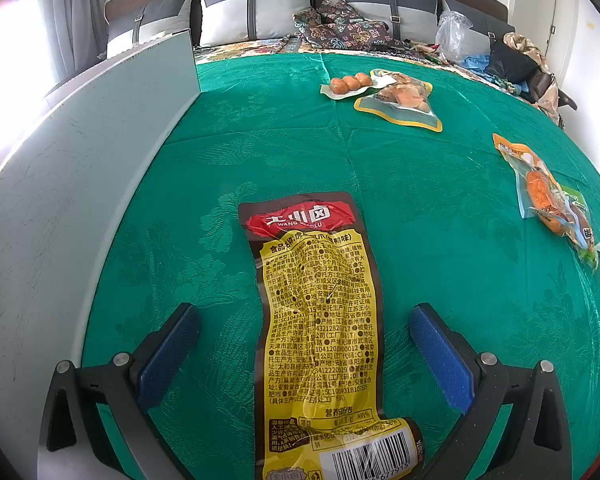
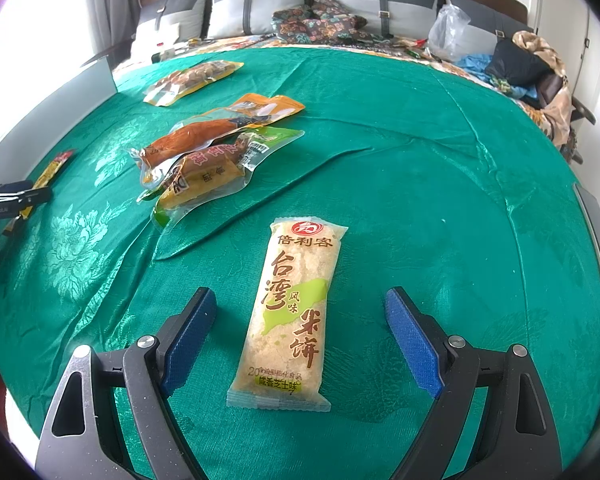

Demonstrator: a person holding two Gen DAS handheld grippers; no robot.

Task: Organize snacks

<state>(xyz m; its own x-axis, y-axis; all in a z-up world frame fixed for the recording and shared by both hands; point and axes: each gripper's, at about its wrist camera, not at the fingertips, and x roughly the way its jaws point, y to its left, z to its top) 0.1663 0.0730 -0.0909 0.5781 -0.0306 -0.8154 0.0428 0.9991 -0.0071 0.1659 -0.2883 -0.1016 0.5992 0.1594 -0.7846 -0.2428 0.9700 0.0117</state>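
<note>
Left wrist view shows the left tool [image 1: 304, 344] spread wide around a yellow snack packet [image 1: 320, 328] lying on the green bedspread [image 1: 440, 200]; the right tool [image 2: 300, 334], equally unclenched, straddles a rice cracker bar [image 2: 290, 312]; slick film could slip sideways, or pads snag cloth

Bedspread [image 2: 420, 168]: green satin-like cloth, glossy, woven floral relief, creased at 11 o'clock from the rice cracker pack [image 2: 290, 316]. That pack: thin clear plastic film, grainy contents showing through. Yellow snack pouch [image 1: 320, 320]: glossy printed plastic, wrinkled, glare spots. Pads [image 1: 440, 356] on the jaws: blue, fine rough texture, on matt black plastic with bare metal rivets. Panel [image 1: 80, 184] at 9 o'clock: matt grey, scuffed.
</note>
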